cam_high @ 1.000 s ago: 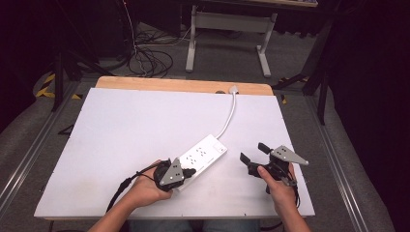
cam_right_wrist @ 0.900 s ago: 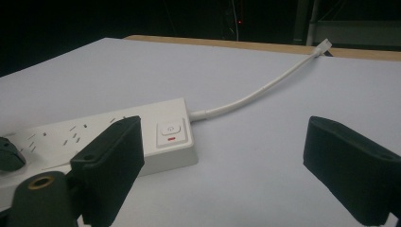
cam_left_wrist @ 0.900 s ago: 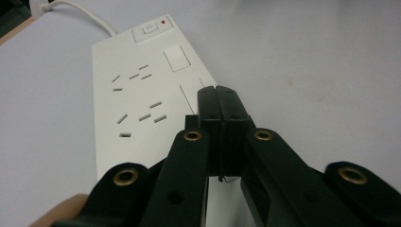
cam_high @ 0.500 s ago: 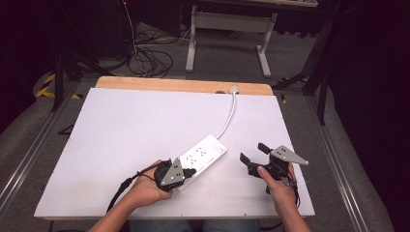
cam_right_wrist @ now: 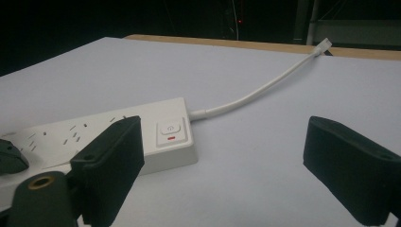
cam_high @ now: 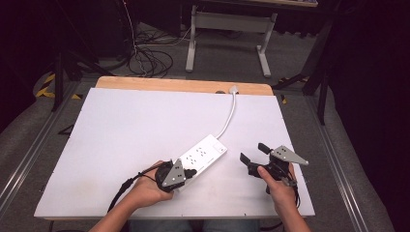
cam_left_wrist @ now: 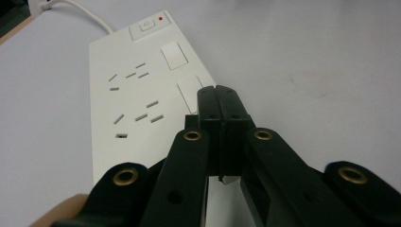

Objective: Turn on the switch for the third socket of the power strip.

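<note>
A: Here we are over the white table (cam_high: pixel 111 145), and the power strip (cam_high: pixel 202 157) lies flat a little toward five o'clock of the table's centre, its long axis running from seven to one o'clock.

B: The left gripper (cam_high: pixel 186 172) sits right at the strip's near end, jaws pressed together with nothing between them. In the left gripper view those black jaws meet in a single seam just above the white casing, tips over the near sockets. Whether they rest on the plastic, I can't tell.

A: And the right gripper (cam_high: pixel 252 153)?

B: It's off at three o'clock of the strip, apart from it, jaws spread wide and empty. In the right gripper view the switch end with its red mark (cam_right_wrist: pixel 171 138) sits just ahead of the left-hand jaw.

A: How will that strip behave, do you reckon?

B: Rigid plastic shell, light, smooth on top, so I'd expect it to slide on this table if pushed from one end. The white cable (cam_high: pixel 230 116) runs off toward twelve o'clock to the table's far wooden edge (cam_high: pixel 183 85); it looks springy and may tug the far end round.

A: Best hold?

B: Across the narrow width, on the long side walls, near the middle. The flat top gives the pads nothing, and the cable is no handle.
</note>
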Motion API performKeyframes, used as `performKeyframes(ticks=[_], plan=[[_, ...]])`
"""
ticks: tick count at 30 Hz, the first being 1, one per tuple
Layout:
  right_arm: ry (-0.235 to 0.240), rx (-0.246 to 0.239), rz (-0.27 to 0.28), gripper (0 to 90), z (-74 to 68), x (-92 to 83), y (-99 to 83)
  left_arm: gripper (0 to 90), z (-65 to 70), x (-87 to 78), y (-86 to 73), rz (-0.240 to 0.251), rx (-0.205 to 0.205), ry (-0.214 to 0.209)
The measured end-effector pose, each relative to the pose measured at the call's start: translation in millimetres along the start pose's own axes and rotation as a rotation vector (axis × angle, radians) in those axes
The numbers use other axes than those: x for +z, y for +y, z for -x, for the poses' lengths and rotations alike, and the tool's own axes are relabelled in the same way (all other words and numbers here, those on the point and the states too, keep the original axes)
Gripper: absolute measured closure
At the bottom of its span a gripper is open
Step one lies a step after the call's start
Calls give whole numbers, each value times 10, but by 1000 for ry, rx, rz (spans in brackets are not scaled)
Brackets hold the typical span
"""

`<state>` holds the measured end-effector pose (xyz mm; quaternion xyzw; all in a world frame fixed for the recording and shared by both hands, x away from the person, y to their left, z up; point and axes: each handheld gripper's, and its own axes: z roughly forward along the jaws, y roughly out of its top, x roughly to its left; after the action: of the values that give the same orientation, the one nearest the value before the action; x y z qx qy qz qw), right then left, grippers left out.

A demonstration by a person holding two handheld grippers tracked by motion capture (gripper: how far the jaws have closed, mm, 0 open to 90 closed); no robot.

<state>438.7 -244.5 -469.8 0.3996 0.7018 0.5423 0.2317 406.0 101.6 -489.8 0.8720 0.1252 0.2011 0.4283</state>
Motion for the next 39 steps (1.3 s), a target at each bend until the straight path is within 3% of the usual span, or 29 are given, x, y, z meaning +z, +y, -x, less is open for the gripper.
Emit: performKeyframes(ticks=[7,13,15,24,39], plan=[[0,0,1,135,2,-1,1,898,-4,-17,-4,9,-5,14],[0,3,1,135,12,4,2,899,-153,-212,54,144,-100,92],[0,4,2,135,14,9,4,898,-212,-272,40,172,-144,121],[9,-2,-1,136,-7,48,19,898,-356,-483,7,252,-228,227],[18,-12,0,141,-31,87,53,897,-437,-719,-79,293,-291,334]])
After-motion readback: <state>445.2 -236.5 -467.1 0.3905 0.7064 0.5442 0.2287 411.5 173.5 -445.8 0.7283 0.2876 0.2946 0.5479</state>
